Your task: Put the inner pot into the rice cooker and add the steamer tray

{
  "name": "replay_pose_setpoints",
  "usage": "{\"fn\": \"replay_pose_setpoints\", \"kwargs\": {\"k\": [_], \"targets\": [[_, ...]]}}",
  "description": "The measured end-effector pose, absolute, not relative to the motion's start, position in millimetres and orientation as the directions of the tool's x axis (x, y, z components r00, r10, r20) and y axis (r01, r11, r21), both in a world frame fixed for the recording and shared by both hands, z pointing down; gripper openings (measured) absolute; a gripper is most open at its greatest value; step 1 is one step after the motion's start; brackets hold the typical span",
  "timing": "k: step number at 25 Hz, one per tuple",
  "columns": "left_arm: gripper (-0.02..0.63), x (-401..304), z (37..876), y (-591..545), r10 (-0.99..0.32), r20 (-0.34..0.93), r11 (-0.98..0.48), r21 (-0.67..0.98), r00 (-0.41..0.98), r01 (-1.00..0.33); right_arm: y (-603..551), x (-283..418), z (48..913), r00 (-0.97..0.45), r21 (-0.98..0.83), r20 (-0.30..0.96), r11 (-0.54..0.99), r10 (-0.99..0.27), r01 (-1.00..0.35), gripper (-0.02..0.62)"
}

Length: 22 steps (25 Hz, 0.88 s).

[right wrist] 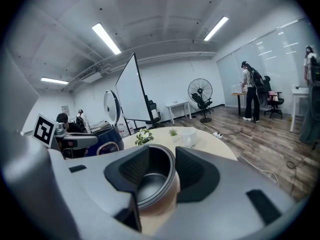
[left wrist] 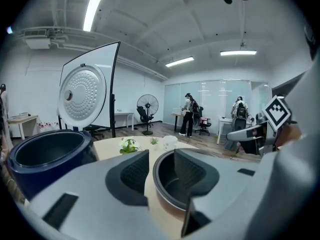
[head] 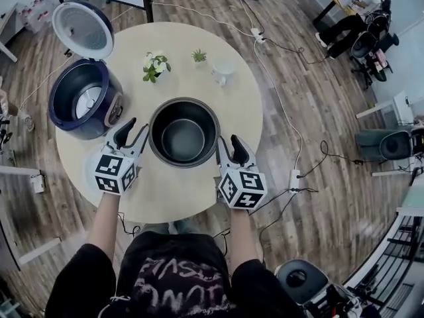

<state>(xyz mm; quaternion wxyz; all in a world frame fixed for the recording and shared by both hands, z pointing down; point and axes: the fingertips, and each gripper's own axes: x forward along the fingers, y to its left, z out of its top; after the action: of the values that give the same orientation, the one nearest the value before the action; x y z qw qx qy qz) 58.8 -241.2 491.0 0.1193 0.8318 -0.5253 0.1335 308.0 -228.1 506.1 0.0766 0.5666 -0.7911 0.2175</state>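
Nearest me, left gripper (head: 137, 128) and right gripper (head: 228, 142) stand jaws apart, clasping nothing, flanking the dark round metal inner pot (head: 183, 132); left of that pot sits the navy rice cooker (head: 85, 98). My black shirt's (head: 169, 277) lettering is too blurred to read.

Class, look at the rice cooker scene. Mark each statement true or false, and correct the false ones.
1. The inner pot is empty. True.
2. The rice cooker has its lid open. True.
3. The inner pot sits inside the rice cooker. False: it stands on the table, beside the cooker.
4. Both grippers are shut. False: the left gripper and the right gripper are open, one at each side of the pot.
5. The left gripper holds the white cup. False: the white cup stands on the table beyond the pot, untouched.
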Motion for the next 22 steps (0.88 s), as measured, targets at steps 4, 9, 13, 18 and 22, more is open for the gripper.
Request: {"fn": "replay_pose_setpoints", "kwargs": {"k": [4, 9, 13, 18, 22], "targets": [[0.169, 62, 519, -253, -0.816, 0.401, -0.415, 0.096, 0.417, -0.905, -236, 304, 527, -0.344, -0.283, 0.411, 0.240, -0.844, -0.929, 0.169], [0.169, 63, 542, -266, -0.795, 0.455, -0.384, 0.136, 0.402, -0.913, -240, 305, 553, -0.336, -0.311, 0.467, 0.204, -0.818, -0.928, 0.169], [0.169, 62, 564, -270, -0.764, 0.516, -0.372, 0.137, 0.386, -0.918, -243, 302, 570, -0.331, -0.339, 0.501, 0.171, -0.800, -0.925, 0.169], [0.169, 62, 583, -274, -0.735, 0.558, -0.364, 0.155, 0.385, -0.919, -248, 297, 586, -0.336, -0.352, 0.534, 0.157, -0.776, -0.923, 0.169], [0.169, 65, 592, -274, -0.718, 0.574, -0.356, 0.184, 0.394, -0.916, -249, 293, 598, -0.335, -0.350, 0.565, 0.149, -0.754, -0.925, 0.164]]}}
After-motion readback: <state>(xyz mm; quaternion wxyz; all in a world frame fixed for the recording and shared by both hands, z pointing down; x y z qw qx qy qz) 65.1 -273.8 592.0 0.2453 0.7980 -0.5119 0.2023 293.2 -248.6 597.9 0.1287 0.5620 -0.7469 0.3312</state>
